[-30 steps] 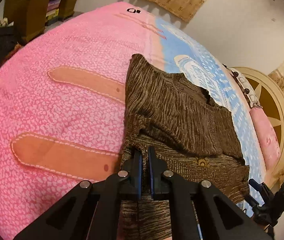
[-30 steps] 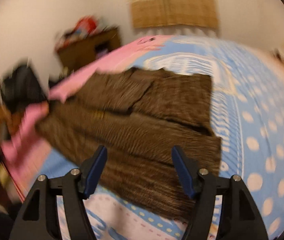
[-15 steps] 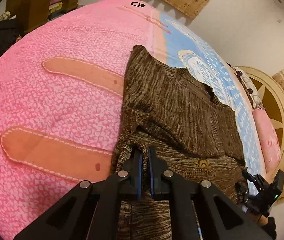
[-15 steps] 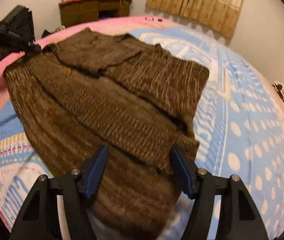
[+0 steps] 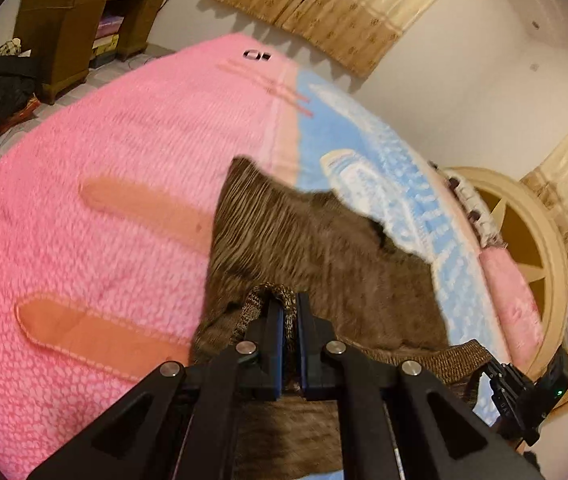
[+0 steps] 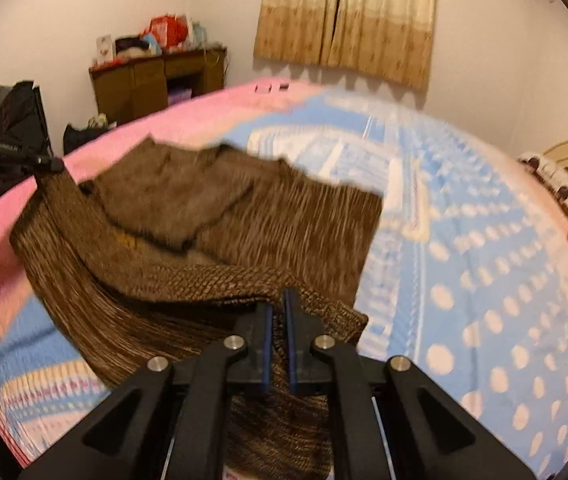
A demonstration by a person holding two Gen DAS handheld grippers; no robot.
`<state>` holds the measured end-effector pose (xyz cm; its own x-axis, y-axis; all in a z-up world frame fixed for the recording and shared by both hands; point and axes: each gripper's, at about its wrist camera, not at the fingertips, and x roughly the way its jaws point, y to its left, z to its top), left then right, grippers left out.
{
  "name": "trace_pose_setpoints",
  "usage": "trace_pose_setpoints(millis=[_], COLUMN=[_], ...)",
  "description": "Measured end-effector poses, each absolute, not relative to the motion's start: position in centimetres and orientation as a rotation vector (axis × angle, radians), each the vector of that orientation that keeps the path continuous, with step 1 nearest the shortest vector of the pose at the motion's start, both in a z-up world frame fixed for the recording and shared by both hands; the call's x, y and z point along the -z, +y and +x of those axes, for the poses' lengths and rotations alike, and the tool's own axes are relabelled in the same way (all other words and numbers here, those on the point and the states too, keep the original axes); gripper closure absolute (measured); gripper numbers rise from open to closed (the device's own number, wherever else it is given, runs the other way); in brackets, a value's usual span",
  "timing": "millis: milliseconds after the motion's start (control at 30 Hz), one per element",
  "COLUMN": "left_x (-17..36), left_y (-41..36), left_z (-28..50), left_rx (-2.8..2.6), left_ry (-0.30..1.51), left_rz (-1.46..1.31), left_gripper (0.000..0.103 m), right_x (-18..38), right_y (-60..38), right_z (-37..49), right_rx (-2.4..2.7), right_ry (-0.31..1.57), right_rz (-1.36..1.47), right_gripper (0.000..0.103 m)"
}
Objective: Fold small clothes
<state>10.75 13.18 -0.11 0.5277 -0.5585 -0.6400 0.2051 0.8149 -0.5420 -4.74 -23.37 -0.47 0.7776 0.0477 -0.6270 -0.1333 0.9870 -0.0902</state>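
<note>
**Soft knit, both near corners pinched**

Brown ribbed knit garment [image 6: 211, 216], partly folded, lies mid-bed on pink/blue patterned bedspread [image 5: 83, 184]. Looks soft, floppy, prob. stretchy, light; best held at the thick hem band. Left gripper [image 5: 288, 320] clamped on near-left hem; right gripper [image 6: 277, 320] just closed on near-right hem w/ cloth between.

A brown, streaky knit sweater [image 6: 292, 220] lies on a pink and blue, white-dotted bedspread [image 6: 484, 280].
</note>
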Motion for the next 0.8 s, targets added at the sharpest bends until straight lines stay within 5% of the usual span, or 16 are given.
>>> trace_pose_setpoints(millis=[267, 500, 667, 800], left_x=[-1.2, 4.3, 6.9, 5.0], left_y=[12.4, 10.0, 11.1, 12.7], left_z=[17.6, 28.1, 30.6, 30.3], left_rx=[0.429, 0.326, 0.39, 0.458], left_ry=[0.877, 1.042, 1.154, 1.083], left_rz=[-0.469, -0.487, -0.668, -0.746], left_gripper=[0.098, 0.098, 0.098, 0.098], right_x=[-1.6, 2.0, 4.1, 3.0], right_y=[-25.7, -28.2, -29.8, -29.2], right_z=[1.5, 11.5, 13.2, 11.6], right_rx=[-0.077, 0.015, 0.118, 0.145], right_ry=[0.655, 0.76, 0.786, 0.723], right_rz=[-0.06, 0.03, 0.073, 0.051], right_gripper=[0.095, 0.09, 0.057, 0.054])
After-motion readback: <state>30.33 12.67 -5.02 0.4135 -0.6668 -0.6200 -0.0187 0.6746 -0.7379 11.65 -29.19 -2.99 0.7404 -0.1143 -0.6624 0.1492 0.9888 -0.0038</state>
